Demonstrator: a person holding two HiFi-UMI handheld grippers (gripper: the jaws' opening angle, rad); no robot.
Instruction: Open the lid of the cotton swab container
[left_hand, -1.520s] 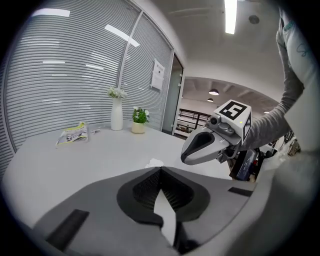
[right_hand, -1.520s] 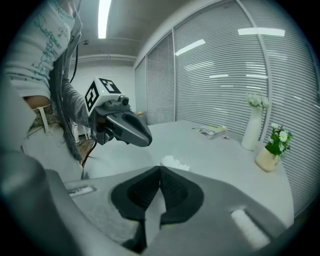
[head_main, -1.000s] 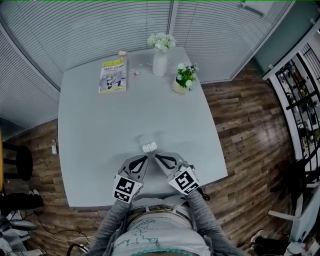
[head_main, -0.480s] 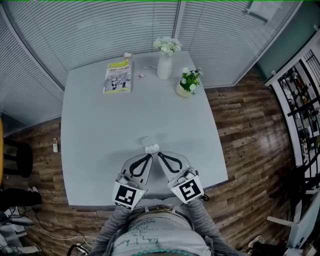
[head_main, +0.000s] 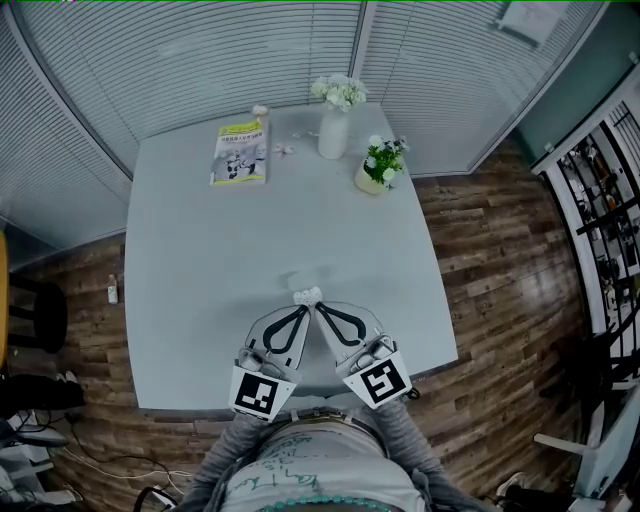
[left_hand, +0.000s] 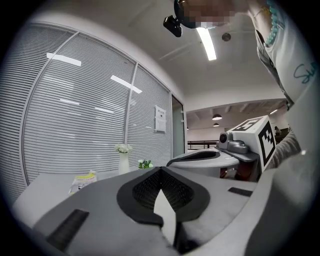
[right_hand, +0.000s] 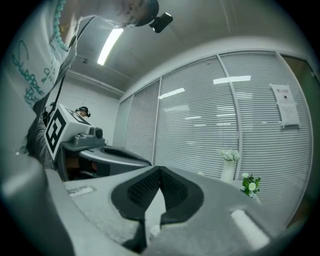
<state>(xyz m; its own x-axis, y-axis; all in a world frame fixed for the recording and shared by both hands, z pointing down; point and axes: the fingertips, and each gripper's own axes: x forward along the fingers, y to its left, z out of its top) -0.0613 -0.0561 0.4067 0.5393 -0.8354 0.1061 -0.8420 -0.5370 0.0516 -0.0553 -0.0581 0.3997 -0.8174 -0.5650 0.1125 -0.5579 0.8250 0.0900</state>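
Left tongs (left_hand: 160, 168) shut, tips met in a point ahead of the black ribbed pads (left_hand: 145, 188), nothing clamped; only a pale wedge in the hollow behind the tips. Right tongs (right_hand: 159, 168) likewise shut and empty, a speck of white low in the same hollow. From the head view, both pairs angled inward, tips close together and right at the near end of the small translucent cotton swab container (head_main: 304, 292); touching or just short of it, impossible to tell. Container low on the pale grey counter (head_main: 190, 300), near the front edge, roughly midway across, white swab heads bunched at the end facing the tongs; lid too small to make out. Behind each pair, a white cube with black square markers (head_main: 257, 392), then grey sleeves (head_main: 225, 445). Well apart, along the far edge of the counter: a booklet with a yellow-green cover (head_main: 240, 152) lying flat, a tall white vase of white flowers (head_main: 333, 132) upright to its right, a small pale pot of green leaves and white blooms (head_main: 376, 168) nearer the right corner. Past the counter, slatted grey blinds (head_main: 200, 50) at the back, dark wood plank floor (head_main: 500, 270) on both sides.
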